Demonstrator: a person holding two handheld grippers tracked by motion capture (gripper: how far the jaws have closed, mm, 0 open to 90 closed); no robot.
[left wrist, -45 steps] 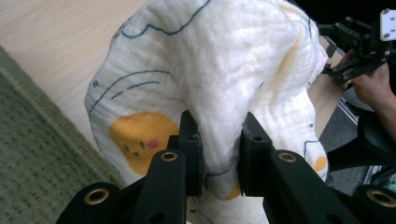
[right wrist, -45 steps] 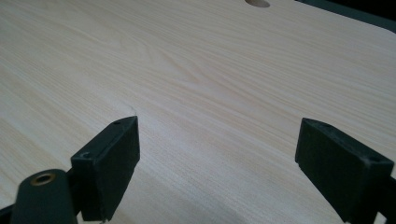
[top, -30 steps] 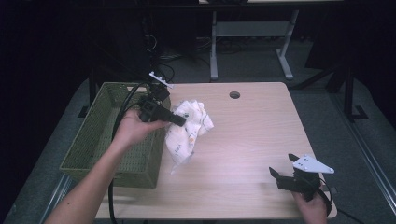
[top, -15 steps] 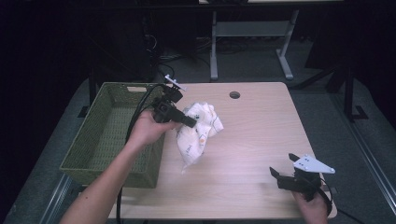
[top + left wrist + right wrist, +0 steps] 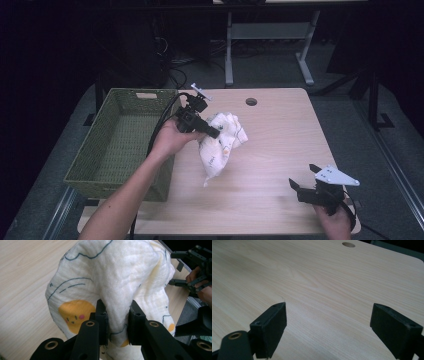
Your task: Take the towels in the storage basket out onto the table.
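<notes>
A white cloth (image 5: 221, 142) printed with blue lines and yellow patches is held off the desk (image 5: 280, 145) by the left gripper (image 5: 212, 133), at the desk's left-middle, just to the right of a green woven basket (image 5: 120, 145). In the left gripper view a thick fold of the cloth (image 5: 112, 290) is seen pinched between the two black fingers (image 5: 101, 315), which are closed on it from either side, the fabric bulging above and around them. In the high view the cloth is seen hanging down from the grip, its lower tip reaching toward the desk; whether that tip touches the wood cannot be told. The left gripper is grasped by the person's left hand (image 5: 170, 140), whose forearm comes in from the bottom left, and a black cable is trailed from it across the basket's right rim.

The basket is set on the desk's left edge. A round hole (image 5: 251, 102) is seen in the desk near its far edge.

The right gripper (image 5: 302, 185) is held by the right hand (image 5: 335, 222) near the desk's front right corner, well apart from the cloth. In the right gripper view its fingers (image 5: 272, 325) are spread wide with nothing between them, and bare desk (image 5: 324, 290) is seen past them, with the hole (image 5: 348, 244) at the top.
</notes>
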